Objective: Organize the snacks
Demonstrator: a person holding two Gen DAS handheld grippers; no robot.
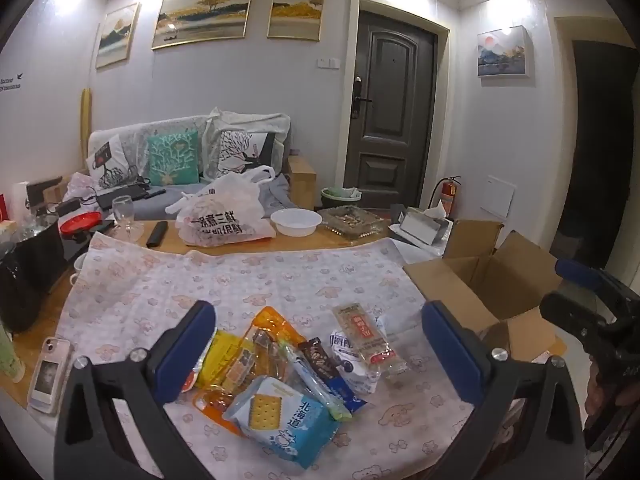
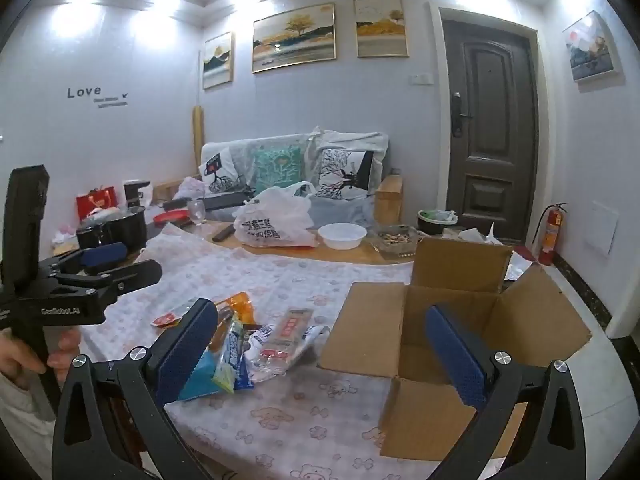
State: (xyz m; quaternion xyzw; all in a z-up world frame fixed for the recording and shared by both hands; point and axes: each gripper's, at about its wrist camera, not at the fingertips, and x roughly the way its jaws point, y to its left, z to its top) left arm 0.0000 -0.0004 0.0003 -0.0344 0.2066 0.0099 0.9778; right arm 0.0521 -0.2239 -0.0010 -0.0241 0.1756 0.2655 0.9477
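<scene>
Both grippers (image 1: 320, 348) (image 2: 320, 344) showing matte black frames w/ silver round screws at the pivots & dark blue textured pads (image 2: 188, 344). Left unit (image 2: 80, 276), mid-left of the right wrist view, carrying white "GenRobot.AI" lettering. Pale sleeve (image 2: 18, 400) showing lower left.

White walls carry framed paintings (image 1: 206, 14); a dark door (image 1: 390, 100) stands right of the sofa (image 1: 188, 160) with cushions, under bright ceiling lights (image 2: 168, 0).
</scene>
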